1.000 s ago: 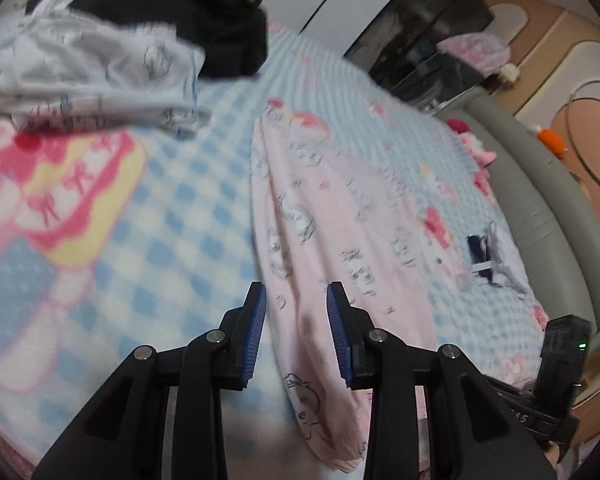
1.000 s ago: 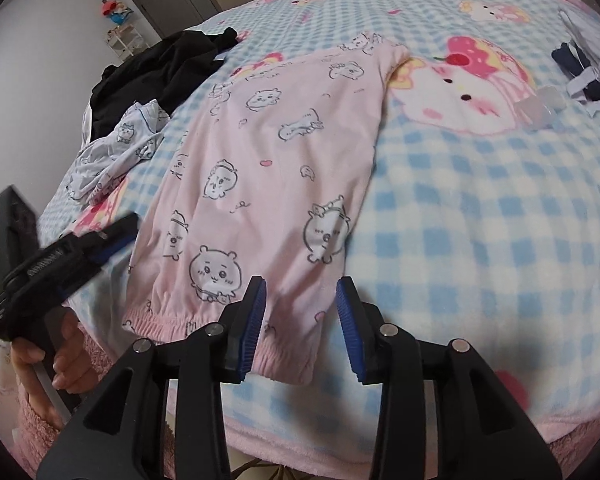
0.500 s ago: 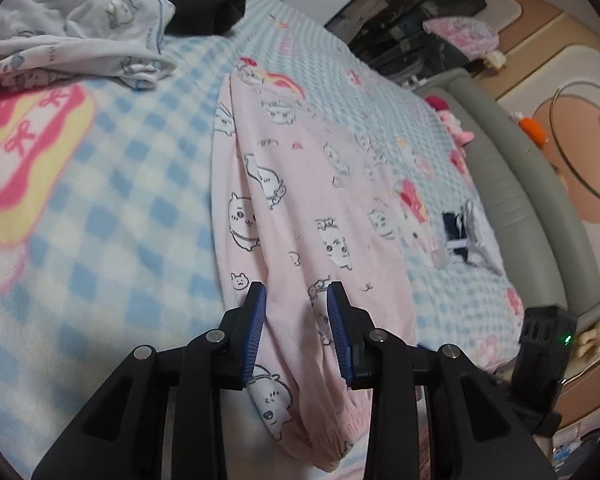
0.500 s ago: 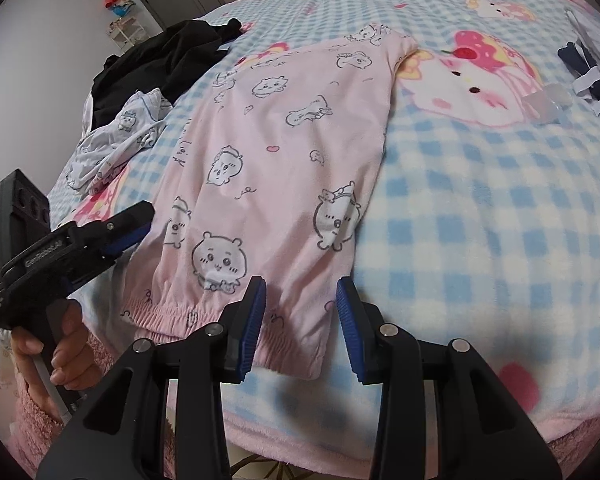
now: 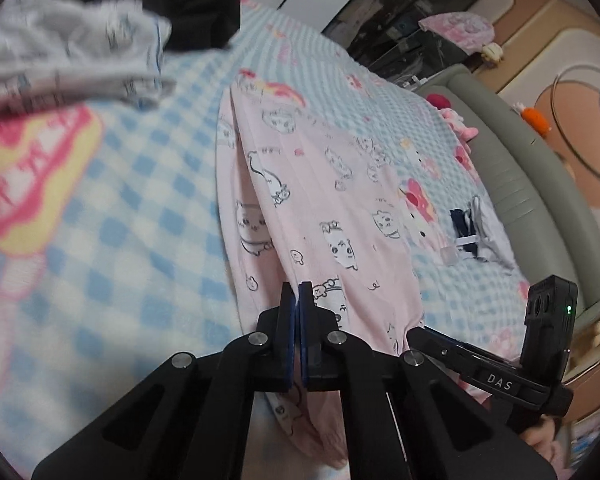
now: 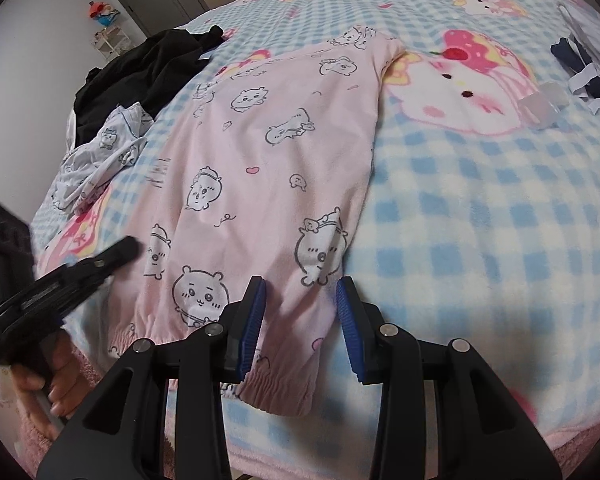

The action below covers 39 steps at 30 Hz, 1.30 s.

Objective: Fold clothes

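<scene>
Our left gripper has just pressed together on the pink pajama pants near their cuff; our right gripper is still spread over that cuff. We judge the fold can begin.

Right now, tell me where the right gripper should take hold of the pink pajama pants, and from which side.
Grip the elastic cuff of the pink pajama pants, coming from the bed's near edge. That gathered hem lies directly under the open right gripper, giving a thick edge. The left gripper looks shut beside it.
</scene>
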Each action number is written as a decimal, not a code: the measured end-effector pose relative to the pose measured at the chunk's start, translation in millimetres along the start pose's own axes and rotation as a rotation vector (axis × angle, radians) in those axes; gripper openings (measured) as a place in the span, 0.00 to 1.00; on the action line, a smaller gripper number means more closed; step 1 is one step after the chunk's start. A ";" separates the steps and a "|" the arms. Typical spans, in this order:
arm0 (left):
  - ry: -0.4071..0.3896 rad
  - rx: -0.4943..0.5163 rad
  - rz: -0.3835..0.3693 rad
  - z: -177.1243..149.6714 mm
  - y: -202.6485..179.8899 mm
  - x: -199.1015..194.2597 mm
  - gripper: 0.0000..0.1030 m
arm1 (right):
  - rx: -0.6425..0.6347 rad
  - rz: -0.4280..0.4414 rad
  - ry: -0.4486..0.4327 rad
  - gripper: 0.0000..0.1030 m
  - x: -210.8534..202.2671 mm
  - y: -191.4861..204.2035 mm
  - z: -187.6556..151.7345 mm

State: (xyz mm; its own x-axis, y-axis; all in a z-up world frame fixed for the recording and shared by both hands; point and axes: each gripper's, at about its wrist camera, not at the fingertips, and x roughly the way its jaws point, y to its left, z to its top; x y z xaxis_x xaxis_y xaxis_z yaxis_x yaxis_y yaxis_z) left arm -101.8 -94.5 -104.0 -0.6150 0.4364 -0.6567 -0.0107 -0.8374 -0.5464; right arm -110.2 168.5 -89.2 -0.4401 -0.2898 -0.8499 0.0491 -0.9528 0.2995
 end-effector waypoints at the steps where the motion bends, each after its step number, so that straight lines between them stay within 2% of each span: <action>1: -0.012 -0.002 0.016 0.3 -1.0 -5.5 0.01 | -0.003 -0.006 0.001 0.36 0.4 0.6 -0.1; 5: -0.042 -0.017 0.040 -1.6 1.1 -26.5 0.01 | -0.023 -0.023 -0.002 0.37 -1.8 3.9 -1.9; 8: -0.008 -0.033 0.084 -9.7 12.5 -21.1 0.01 | -0.047 -0.053 0.009 0.40 3.4 2.6 -6.4; 10: 0.065 -0.080 0.111 -16.4 27.6 -3.4 0.01 | -0.043 -0.051 0.013 0.40 9.1 -2.6 -10.2; 11: 0.088 -0.107 0.093 -18.2 34.2 1.4 0.02 | -0.036 -0.043 0.011 0.40 10.3 -5.3 -11.7; 14: 0.036 -0.151 0.041 -13.4 40.0 -11.4 0.04 | -0.017 -0.029 -0.003 0.40 4.7 -8.7 -12.4; 16: -0.048 -0.098 0.079 -10.8 31.0 -25.0 0.06 | -0.019 -0.029 -0.028 0.40 -4.6 -7.8 -10.4; 18: -0.093 -0.033 0.070 -10.0 18.9 -31.1 0.08 | -0.025 -0.030 -0.068 0.40 -13.4 -5.7 -6.8; 19: -0.113 -0.001 0.063 -9.6 13.0 -33.8 0.13 | -0.029 -0.030 -0.089 0.41 -17.4 -4.3 -4.7; 22: -0.085 0.077 0.021 -14.3 -6.6 -23.2 0.40 | -0.049 -0.031 -0.093 0.41 -13.1 3.2 -0.3; 26: -0.021 0.238 0.086 -28.9 -34.3 -0.3 0.40 | -0.093 -0.051 -0.036 0.41 7.8 9.3 -11.5; 29: 0.052 0.345 0.232 -38.7 -38.9 19.7 0.40 | -0.118 -0.065 -0.018 0.42 15.6 5.3 -21.9; 30: 0.064 0.361 0.244 -39.9 -37.6 20.2 0.40 | -0.118 -0.060 -0.015 0.41 14.0 2.5 -22.6; 35: 0.006 0.301 0.200 -34.2 -28.7 -5.6 0.38 | -0.119 -0.061 -0.005 0.42 1.0 -7.8 -22.7; 37: -0.021 0.289 0.137 -34.1 -29.6 -14.3 0.38 | -0.103 -0.062 -0.024 0.42 -5.7 -6.2 -20.1; 39: -0.013 0.293 0.101 -36.3 -34.9 -12.7 0.38 | -0.117 -0.032 -0.056 0.42 -10.8 1.9 -16.4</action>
State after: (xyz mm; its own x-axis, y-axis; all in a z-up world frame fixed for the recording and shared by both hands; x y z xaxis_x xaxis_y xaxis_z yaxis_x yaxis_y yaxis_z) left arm -65.0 -58.8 -95.5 -0.6347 0.3432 -0.6923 -0.1749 -0.9365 -0.3039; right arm -90.6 168.4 -86.6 -0.4923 -0.2570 -0.8316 0.1371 -0.9664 0.2175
